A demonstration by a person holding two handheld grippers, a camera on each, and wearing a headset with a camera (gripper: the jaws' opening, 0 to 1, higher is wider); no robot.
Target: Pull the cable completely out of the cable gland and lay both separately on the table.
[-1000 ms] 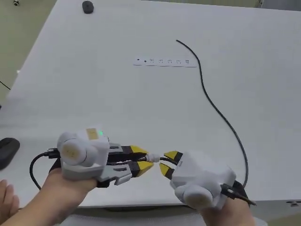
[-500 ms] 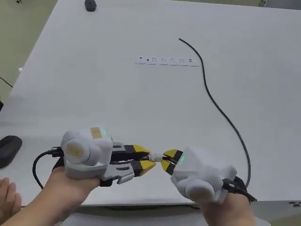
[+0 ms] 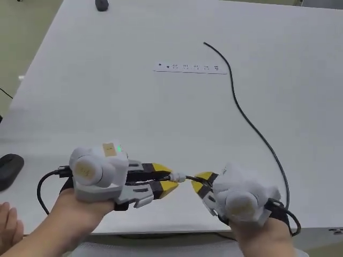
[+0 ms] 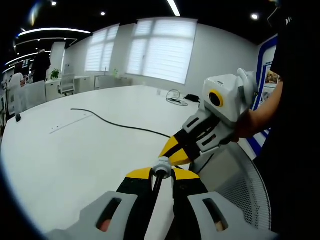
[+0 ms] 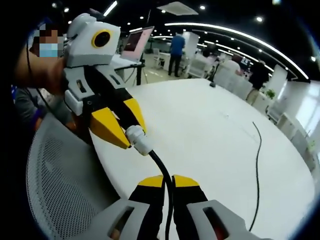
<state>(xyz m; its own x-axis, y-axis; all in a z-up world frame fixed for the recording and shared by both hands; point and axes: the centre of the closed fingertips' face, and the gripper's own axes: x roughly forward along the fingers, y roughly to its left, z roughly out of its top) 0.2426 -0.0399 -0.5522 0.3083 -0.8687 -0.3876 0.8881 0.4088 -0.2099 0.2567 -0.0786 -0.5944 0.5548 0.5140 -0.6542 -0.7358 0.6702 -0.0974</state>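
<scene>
A person stands at the near edge of a big white bench [image 3: 107, 107] with a gripper in each hand. The left gripper [image 3: 171, 181] and the right gripper [image 3: 197, 182] point at each other, tip to tip, just above the bench edge.

The left gripper's yellow-tipped fingers [image 4: 137, 174] are squeezed tight on a small white plastic cable gland [image 4: 161, 166]. The right gripper's fingers [image 5: 150, 181] are pinched on a long thin black cable [image 5: 159, 162], just beside the gland. A short bit of cable shows between the 2 grippers, and its end goes into the gland.

The rest of the cable loops round behind the right hand. From there it lies in a long curve across the bench. Its far end is near a flat white power strip [image 3: 187, 68] but does not touch it. A small dark round thing [image 3: 102, 5] sits at the far edge of the bench.
</scene>
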